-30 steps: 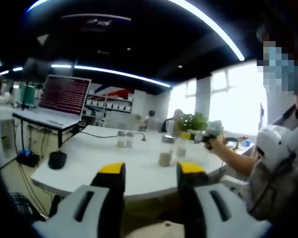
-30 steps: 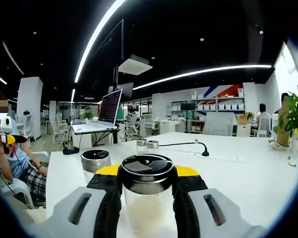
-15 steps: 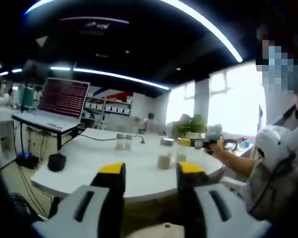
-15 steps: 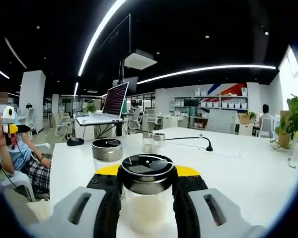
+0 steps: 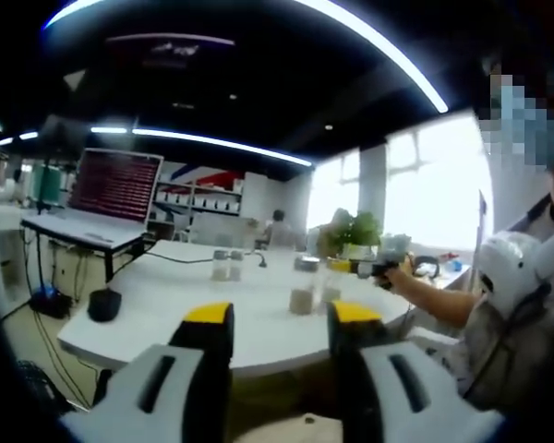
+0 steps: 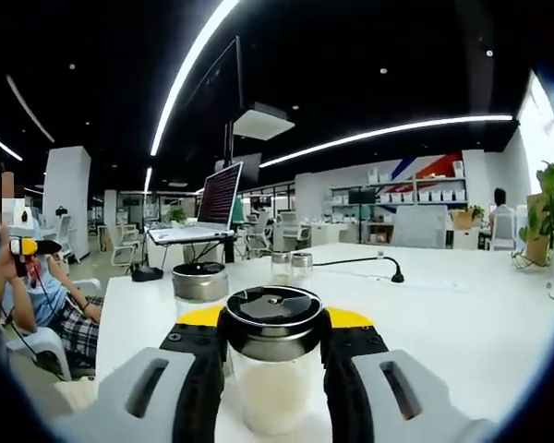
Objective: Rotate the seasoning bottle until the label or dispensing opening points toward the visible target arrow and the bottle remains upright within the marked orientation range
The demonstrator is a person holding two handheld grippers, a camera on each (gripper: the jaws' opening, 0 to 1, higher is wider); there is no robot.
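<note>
The right tool [image 6: 268, 355] is closed on the seasoning bottle [image 6: 274, 374], with one jaw at each side of the glass body just under the dark cap [image 6: 274, 321]. The bottle stands upright near the front edge of the white counter [image 6: 462, 323], and whether its base rests on the surface or is lifted a little I cannot tell. A second bottle [image 6: 199, 286] with a metal cap stands just beside it, behind and to the left, and a pair of small shakers [image 6: 291, 268] is farther back, toward the middle of the counter. The left tool [image 5: 270, 355] is held well away from the counter edge with its jaws apart and nothing between them. In the left gripper view the right tool and the bottles [image 5: 309, 291] show near the far side of the counter. I see no arrow and no marked range here (they may be under the bottle), so the turn could easily go too far. The grip is high on smooth glass, so the bottle may slip or lean, and a wide turn of the hand could knock the second bottle over.
</note>
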